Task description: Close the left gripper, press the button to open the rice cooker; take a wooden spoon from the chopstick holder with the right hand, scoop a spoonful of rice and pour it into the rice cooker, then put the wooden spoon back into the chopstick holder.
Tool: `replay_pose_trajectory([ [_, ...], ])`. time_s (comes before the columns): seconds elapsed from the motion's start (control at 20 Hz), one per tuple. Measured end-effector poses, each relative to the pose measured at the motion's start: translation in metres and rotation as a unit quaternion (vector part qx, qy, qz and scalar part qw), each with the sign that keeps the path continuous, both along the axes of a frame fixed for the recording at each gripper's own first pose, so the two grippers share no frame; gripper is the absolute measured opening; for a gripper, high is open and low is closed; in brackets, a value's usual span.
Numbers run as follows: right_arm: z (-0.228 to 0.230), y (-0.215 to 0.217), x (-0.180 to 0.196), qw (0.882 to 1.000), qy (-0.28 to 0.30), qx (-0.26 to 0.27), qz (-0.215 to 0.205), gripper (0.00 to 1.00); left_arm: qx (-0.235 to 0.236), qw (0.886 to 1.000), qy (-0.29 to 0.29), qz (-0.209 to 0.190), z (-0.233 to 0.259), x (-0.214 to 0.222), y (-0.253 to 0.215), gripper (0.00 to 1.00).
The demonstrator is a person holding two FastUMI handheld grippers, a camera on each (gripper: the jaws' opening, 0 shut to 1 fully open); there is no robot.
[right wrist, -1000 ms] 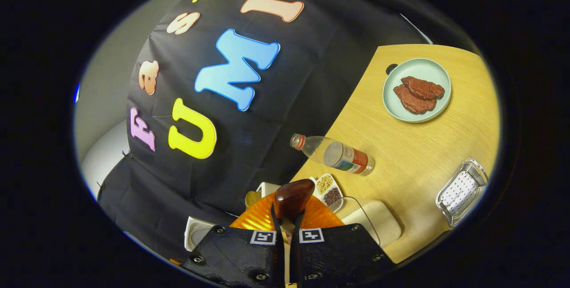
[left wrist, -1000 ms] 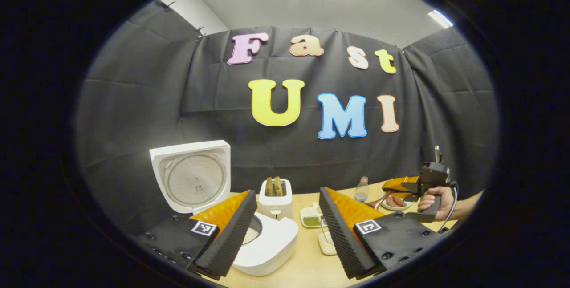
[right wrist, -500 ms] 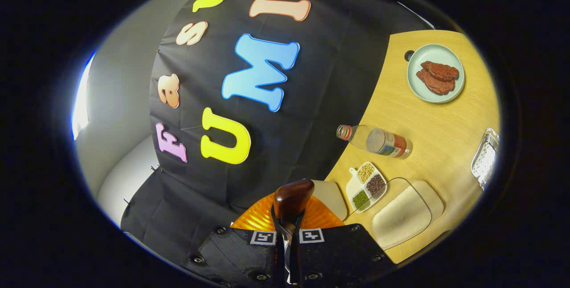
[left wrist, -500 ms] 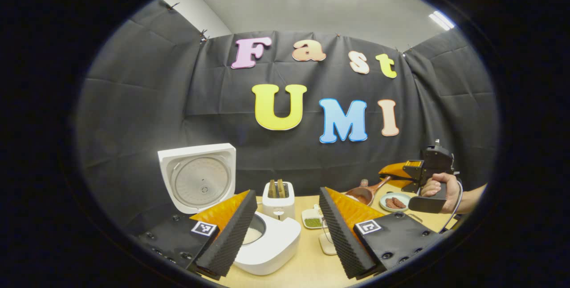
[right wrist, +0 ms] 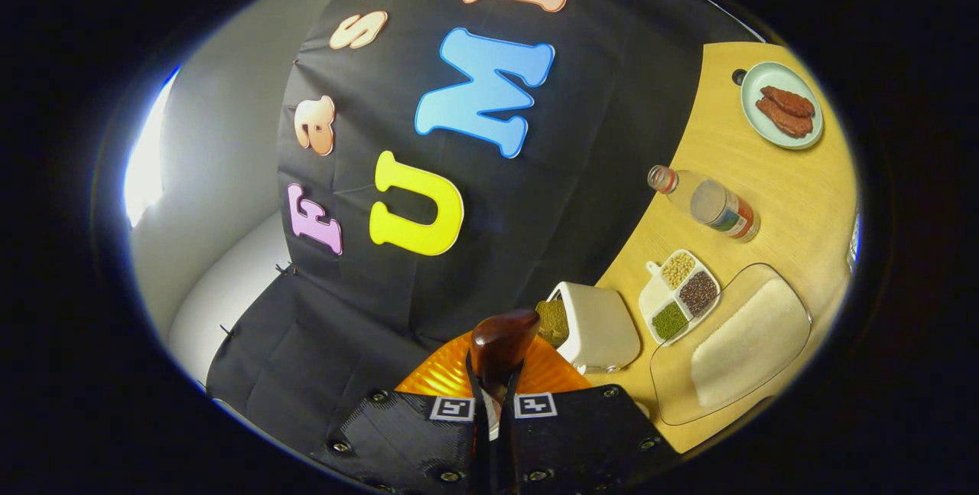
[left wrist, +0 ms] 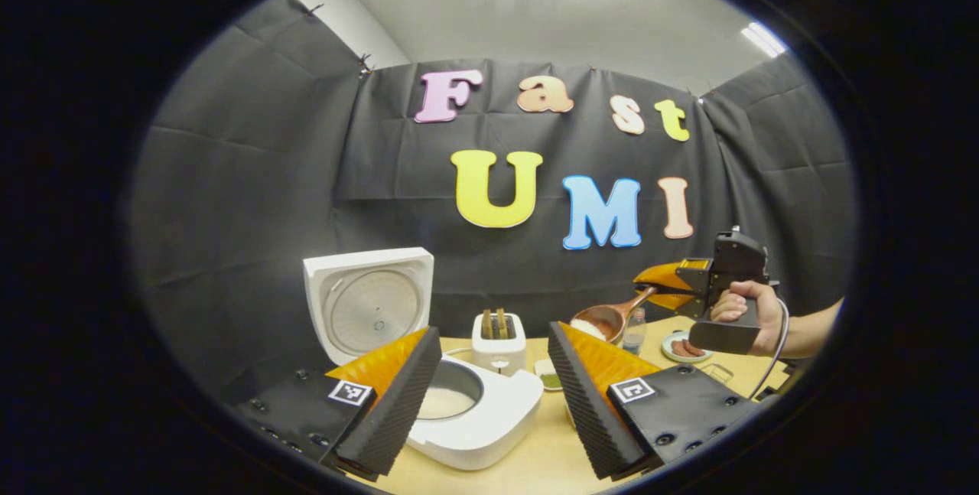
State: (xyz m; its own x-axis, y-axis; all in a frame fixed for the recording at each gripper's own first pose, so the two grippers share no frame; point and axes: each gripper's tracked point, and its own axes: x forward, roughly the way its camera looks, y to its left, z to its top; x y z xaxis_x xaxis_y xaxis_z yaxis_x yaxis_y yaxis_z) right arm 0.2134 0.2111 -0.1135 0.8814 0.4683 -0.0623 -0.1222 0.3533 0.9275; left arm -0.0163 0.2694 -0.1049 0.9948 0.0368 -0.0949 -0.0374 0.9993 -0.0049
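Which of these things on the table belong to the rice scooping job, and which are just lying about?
Belongs to the job:
- rice cooker, lid up
- wooden spoon carrying rice, held in the right tool
- clear tray of rice

Just lying about:
- toaster
- bottle
- plate with meat
- divided dish of beans

We find no legible text, brand or number. The bottle (right wrist: 707,206), at 3 o'clock in the right gripper view, carries a label too small to read.
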Motion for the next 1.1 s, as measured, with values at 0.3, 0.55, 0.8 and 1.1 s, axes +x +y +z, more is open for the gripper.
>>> replay_pose_trajectory([
  [0.3,0.003,0.051,0.012,0.999,-0.009,-0.030,0.023,0.05,-0.006,1.000,0.003,0.012,-0.009,-0.013,0.030,0.97],
  [0.55,-0.002,0.093,0.031,0.997,-0.015,-0.059,0.045,0.05,-0.015,0.999,0.002,0.028,-0.010,-0.019,0.053,0.97],
  [0.8,-0.011,0.131,0.044,0.995,-0.014,-0.075,0.069,0.05,-0.022,0.999,0.008,0.041,-0.018,-0.022,0.069,0.96],
  [1.1,-0.026,0.178,0.059,0.988,-0.012,-0.113,0.102,0.05,-0.025,0.998,0.002,0.053,-0.019,-0.030,0.081,0.97],
])
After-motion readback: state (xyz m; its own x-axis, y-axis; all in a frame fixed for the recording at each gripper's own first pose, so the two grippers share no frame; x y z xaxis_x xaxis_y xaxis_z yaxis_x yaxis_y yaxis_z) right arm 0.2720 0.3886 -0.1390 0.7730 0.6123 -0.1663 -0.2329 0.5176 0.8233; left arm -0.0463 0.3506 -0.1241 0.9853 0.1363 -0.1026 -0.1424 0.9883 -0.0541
